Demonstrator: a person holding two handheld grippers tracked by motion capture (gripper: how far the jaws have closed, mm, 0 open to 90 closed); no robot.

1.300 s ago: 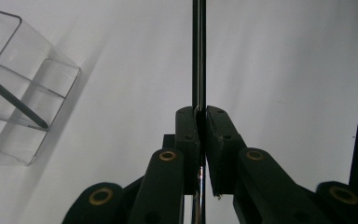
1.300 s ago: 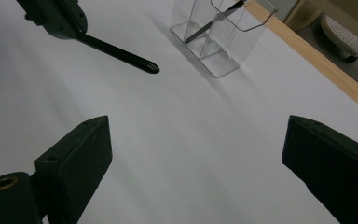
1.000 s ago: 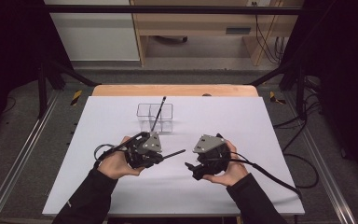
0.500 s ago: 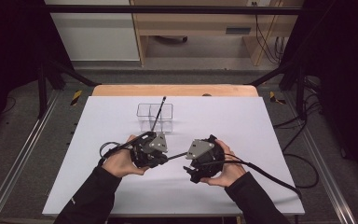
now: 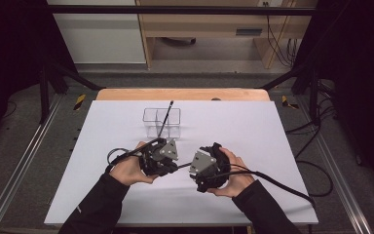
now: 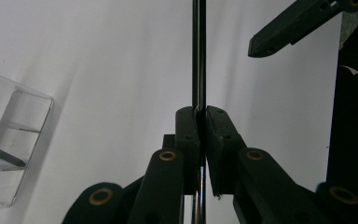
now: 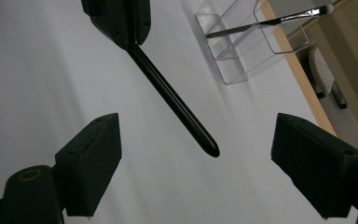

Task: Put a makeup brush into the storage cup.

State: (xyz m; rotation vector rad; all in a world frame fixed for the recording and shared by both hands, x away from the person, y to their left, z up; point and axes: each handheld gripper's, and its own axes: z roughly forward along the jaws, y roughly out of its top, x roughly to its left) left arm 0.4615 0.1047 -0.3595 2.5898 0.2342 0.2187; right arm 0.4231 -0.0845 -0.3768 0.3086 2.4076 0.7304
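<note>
High view, nearest first: my two dark-sleeved forearms enter from below, each hand around a black gripper over the white sheet covering the table [image 5: 102, 195]. My left gripper [image 6: 200, 130] is clamped tight on a slim glossy black stick [image 6: 198, 56], which juts toward my right gripper [image 7: 196, 168]; its rounded end hangs between that gripper's jaws, which stand wide apart and touch nothing. A black cable [image 5: 277, 181] trails from the right gripper across the sheet. Farther out, near the sheet's middle, stands a clear plastic two-compartment box [image 5: 161, 122] with a thin dark-handled brush [image 5: 165, 119] leaning in it, tip up. Beyond the sheet shows the table's light wooden edge [image 5: 182, 94], then grey floor, black frame legs, a pale wooden bench [image 5: 209, 29] and cables at the back.
</note>
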